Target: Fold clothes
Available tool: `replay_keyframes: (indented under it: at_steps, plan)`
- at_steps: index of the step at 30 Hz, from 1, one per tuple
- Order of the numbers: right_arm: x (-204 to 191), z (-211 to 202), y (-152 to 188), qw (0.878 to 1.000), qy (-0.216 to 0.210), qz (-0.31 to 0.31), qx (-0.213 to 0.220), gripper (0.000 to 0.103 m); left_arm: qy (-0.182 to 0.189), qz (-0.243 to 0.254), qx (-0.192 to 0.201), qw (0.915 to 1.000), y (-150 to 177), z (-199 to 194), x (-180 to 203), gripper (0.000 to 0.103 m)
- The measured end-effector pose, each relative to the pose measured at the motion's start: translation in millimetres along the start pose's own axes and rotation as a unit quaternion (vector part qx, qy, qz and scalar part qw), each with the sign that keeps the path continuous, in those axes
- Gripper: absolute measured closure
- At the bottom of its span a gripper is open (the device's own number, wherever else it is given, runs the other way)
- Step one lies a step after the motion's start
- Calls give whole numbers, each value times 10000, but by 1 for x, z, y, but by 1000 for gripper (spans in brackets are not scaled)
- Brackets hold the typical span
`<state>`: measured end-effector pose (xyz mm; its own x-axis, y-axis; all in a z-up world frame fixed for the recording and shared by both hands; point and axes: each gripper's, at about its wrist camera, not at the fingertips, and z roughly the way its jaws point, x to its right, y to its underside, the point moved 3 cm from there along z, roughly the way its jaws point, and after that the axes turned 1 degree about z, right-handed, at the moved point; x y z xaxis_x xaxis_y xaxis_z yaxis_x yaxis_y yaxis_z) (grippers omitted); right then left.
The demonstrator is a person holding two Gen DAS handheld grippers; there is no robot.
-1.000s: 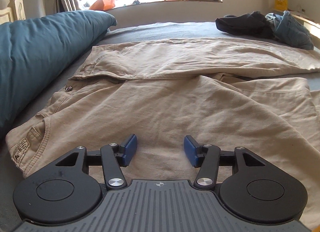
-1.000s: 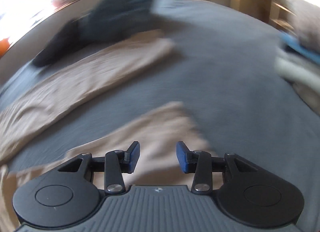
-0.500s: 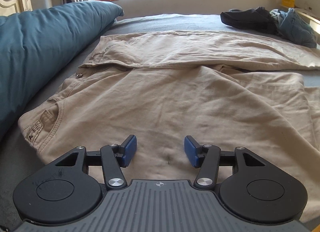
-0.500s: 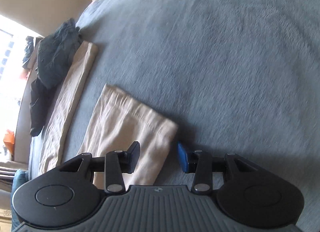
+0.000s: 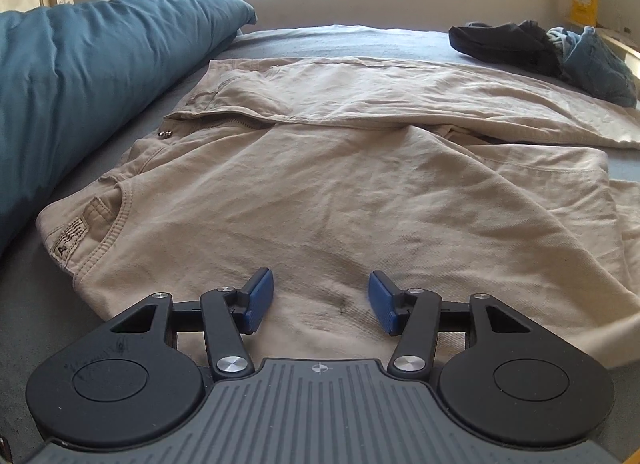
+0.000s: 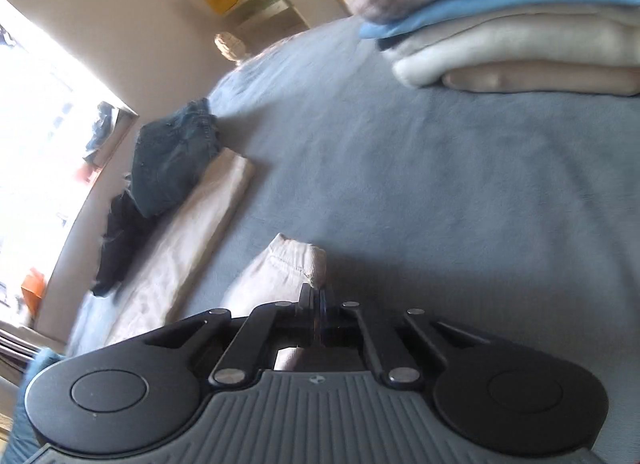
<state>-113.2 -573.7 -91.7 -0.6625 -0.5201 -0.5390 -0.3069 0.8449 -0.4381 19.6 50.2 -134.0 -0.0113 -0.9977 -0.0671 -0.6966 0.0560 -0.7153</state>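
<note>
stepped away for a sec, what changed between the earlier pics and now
The right hand-held gripper swung across the bed to the hem of the near leg of the beige trousers; its jaws have just been closing and are now shut on that hem. The left hand-held gripper stayed open over the seat of the trousers. The dark clothes pile and blue pillow are unchanged.

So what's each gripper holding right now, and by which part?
The right gripper has just closed on the hem corner of the near leg of the beige trousers. The left gripper is open above the seat, holding nothing.
</note>
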Motion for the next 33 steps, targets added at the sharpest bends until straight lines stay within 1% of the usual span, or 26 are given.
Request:
replay_keyframes:
  at_steps: [2, 4, 5, 8, 11, 13, 15, 17, 19, 23, 27, 30, 32, 33]
  plan:
    - [19, 4, 8, 9991, 286, 249, -194, 102, 5, 9, 4, 10000, 1, 0, 0, 50]
    - [37, 9, 18, 9976, 458, 435, -294, 102, 6, 32, 0, 10000, 1, -1, -1, 50]
    - [43, 8, 24, 9970, 479, 522, -296, 102, 10, 50, -8, 10000, 1, -1, -1, 50]
    - [52, -8, 32, 9972, 300, 683, -85, 102, 14, 121, -18, 9999, 1, -2, -2, 50]
    - [46, -33, 35, 9986, 199, 456, 194, 102, 10, 147, -13, 9999, 3, -3, -5, 50]
    - [48, -44, 39, 9988, 223, 350, 246, 102, 6, 152, 4, 9999, 4, -3, -5, 50]
    - [57, -44, 47, 9986, 363, 345, 168, 102, -17, 165, 20, 9999, 4, -2, -4, 50]
    - [69, -38, 54, 9976, 510, 470, 53, 102, -49, 202, 34, 9998, 5, -2, -3, 50]
    - [77, -36, 61, 9966, 534, 628, 36, 102, -63, 235, 53, 9997, 5, -2, -2, 50]
    - [76, -49, 62, 9962, 303, 796, 196, 102, -31, 275, 72, 9996, 6, -4, -4, 50]
    - [75, -71, 62, 9972, 145, 658, 321, 102, -33, 272, 83, 9996, 9, -7, -6, 50]
    - [91, -66, 74, 9961, 244, 823, 192, 102, -57, 329, 127, 9994, 11, -7, -6, 50]
    - [107, -55, 84, 9943, 394, 989, 4, 100, -86, 426, 167, 9989, 13, -8, -4, 49]
    - [116, -50, 88, 9929, 376, 1125, -84, 101, -97, 462, 174, 9987, 13, -8, -3, 49]
